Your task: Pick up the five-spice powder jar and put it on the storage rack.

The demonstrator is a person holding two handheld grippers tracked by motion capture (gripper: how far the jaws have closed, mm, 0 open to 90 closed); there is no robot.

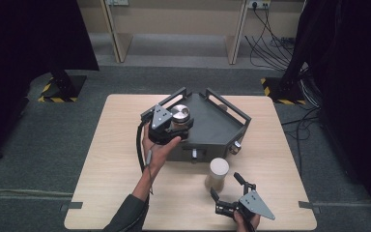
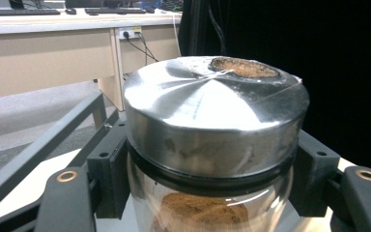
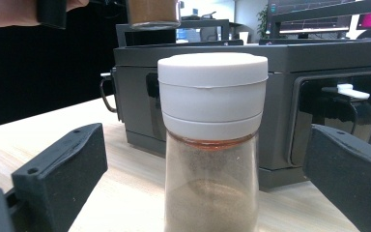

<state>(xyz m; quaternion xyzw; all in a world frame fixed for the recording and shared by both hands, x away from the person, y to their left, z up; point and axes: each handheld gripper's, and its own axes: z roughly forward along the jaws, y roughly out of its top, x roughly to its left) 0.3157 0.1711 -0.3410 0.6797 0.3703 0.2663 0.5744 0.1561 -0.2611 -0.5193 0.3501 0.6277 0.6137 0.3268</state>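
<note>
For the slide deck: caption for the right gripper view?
Open right gripper lined up on a white-capped jar before the grey rack.

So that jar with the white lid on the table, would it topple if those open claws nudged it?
Probably, if pushed near the top: the jar with the white lid is tall and narrow on a small base. It looks mostly full of powder, so fairly heavy low down, which may steady it. Its smooth clear wall could slip between the right gripper pads.

A wooden table (image 1: 106,193) on grey carpet; black cables (image 1: 270,43) behind.
</note>
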